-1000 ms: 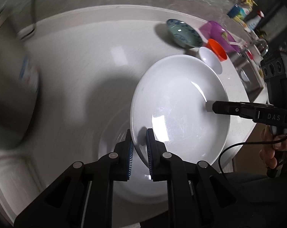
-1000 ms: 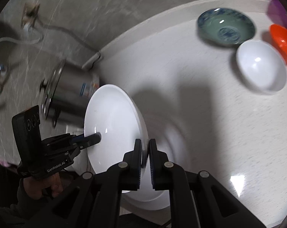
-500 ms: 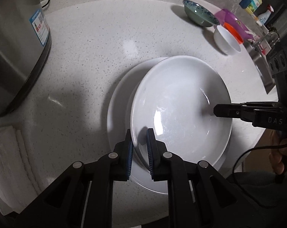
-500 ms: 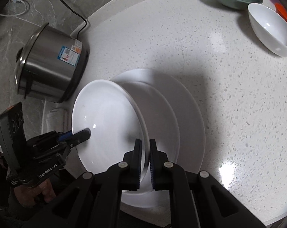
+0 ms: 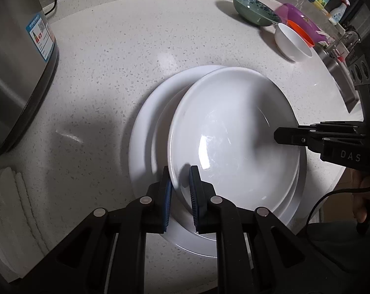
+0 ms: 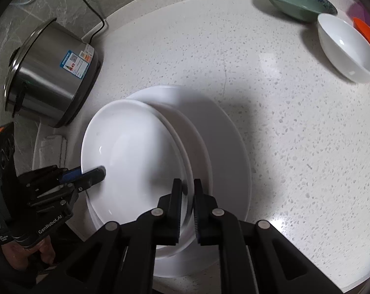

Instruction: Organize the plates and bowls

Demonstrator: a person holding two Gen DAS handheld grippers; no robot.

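A white deep plate (image 5: pixel 234 132) (image 6: pixel 136 156) lies low over a stack of larger white plates (image 5: pixel 145 132) (image 6: pixel 229 147) on the speckled counter, shifted a little off centre. My left gripper (image 5: pixel 180 174) is shut on the plate's near rim in the left wrist view. My right gripper (image 6: pixel 187 183) is shut on the opposite rim. Each gripper also shows in the other's view: the right gripper (image 5: pixel 283 134) and the left gripper (image 6: pixel 96 171), both with a fingertip inside the plate. I cannot tell whether the plate fully rests on the stack.
A steel rice cooker (image 5: pixel 16 61) (image 6: pixel 52 73) stands at the left, with a folded white towel (image 5: pixel 13 208) near it. Far right are a green bowl (image 5: pixel 253 9) (image 6: pixel 297 2), a small white bowl (image 5: pixel 292 41) (image 6: pixel 349 46), an orange bowl (image 5: pixel 301 33) and a purple container (image 5: pixel 300 17). A sink (image 5: pixel 337 66) lies beyond the counter edge.
Both grippers have come down with the white plate held between them, from tilted in the air to low over the stack. The grips on the rims are unchanged.
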